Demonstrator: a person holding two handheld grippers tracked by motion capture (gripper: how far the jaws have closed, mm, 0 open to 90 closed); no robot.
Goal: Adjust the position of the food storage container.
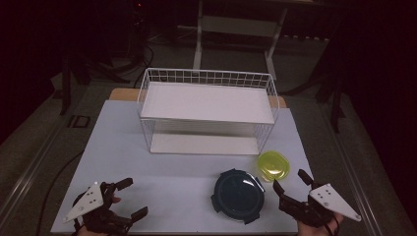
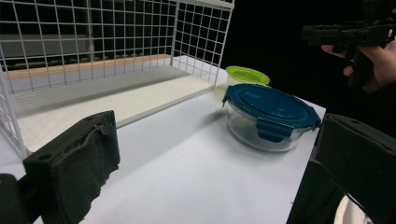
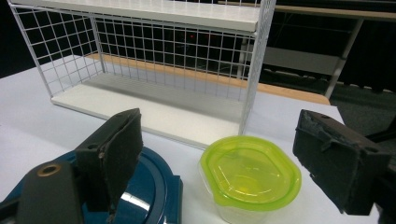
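A round glass container with a dark blue clip lid (image 1: 238, 195) (image 2: 268, 112) stands near the table's front edge. Behind it to the right sits a small tub with a yellow-green lid (image 1: 274, 165) (image 2: 246, 74) (image 3: 250, 172). My right gripper (image 1: 289, 180) (image 3: 229, 158) is just in front of that tub, jaws open and holding nothing; the blue lid (image 3: 154, 186) lies beside its left jaw. My left gripper (image 1: 135, 196) (image 2: 215, 177) rests open at the front left, with bare table between its jaws.
A white two-tier wire shelf rack (image 1: 206, 103) (image 2: 107, 93) (image 3: 154, 107) stands at the back middle of the white table (image 1: 162, 167). Its upper and lower boards hold nothing. The other hand and its gripper (image 2: 350, 32) appear at the top right of the left gripper view.
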